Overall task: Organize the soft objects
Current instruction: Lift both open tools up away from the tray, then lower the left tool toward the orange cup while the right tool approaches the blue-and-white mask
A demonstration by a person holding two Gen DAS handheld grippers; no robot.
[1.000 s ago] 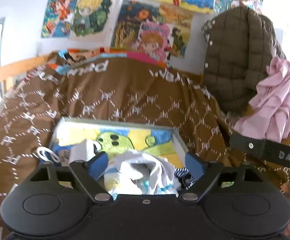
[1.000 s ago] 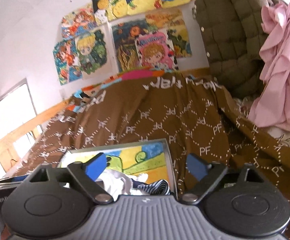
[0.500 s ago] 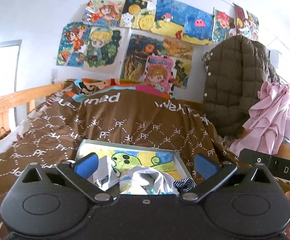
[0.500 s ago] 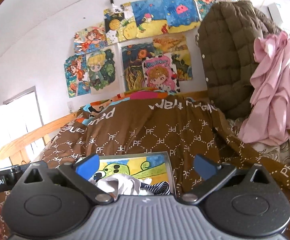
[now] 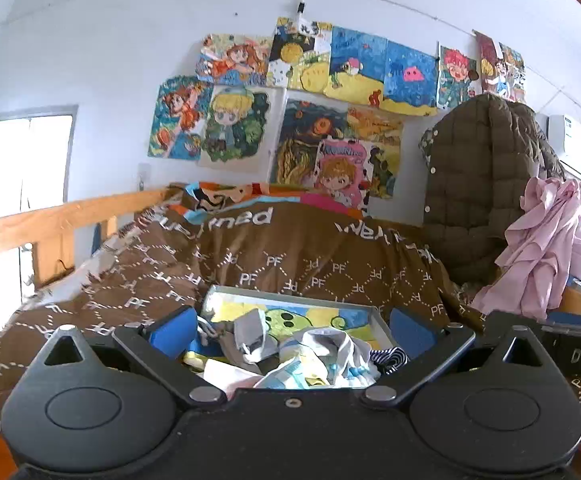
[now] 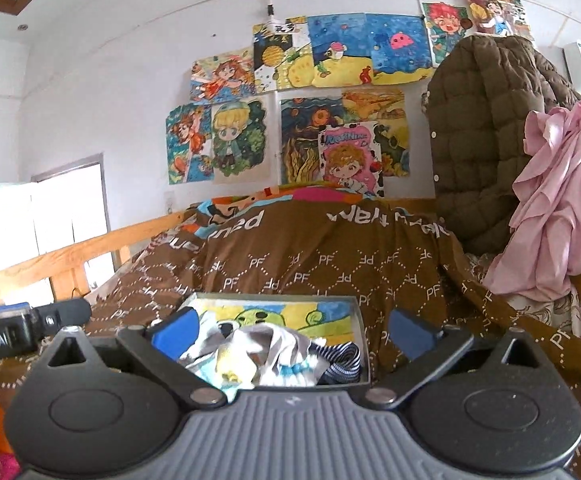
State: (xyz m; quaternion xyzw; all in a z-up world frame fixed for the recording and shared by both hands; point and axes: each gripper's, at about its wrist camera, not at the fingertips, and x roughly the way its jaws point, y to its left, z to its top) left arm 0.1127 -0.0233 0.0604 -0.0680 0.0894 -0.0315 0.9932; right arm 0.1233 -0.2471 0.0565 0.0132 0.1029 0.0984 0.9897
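A shallow grey box [image 5: 378, 320] with a cartoon picture inside lies on the brown bedspread [image 5: 290, 264]. It holds a heap of soft things: white and grey cloth [image 5: 322, 352], a striped sock [image 5: 390, 358] and pale socks. My left gripper [image 5: 290, 330] is open and empty, held above the near side of the box. In the right wrist view the same box [image 6: 358, 320] holds the cloth heap [image 6: 266, 350] and striped sock [image 6: 340, 360]. My right gripper [image 6: 290, 330] is open and empty above it.
A wooden bed rail [image 5: 50, 224] runs along the left. A quilted olive jacket [image 5: 486, 184] and a pink garment [image 5: 550, 248] hang at the right. Drawings [image 5: 330, 120] cover the back wall. The other gripper shows at the edge of each view.
Both grippers have risen and tilted up, so the box sits lower and smaller in view and more wall shows. Both stay open and empty.
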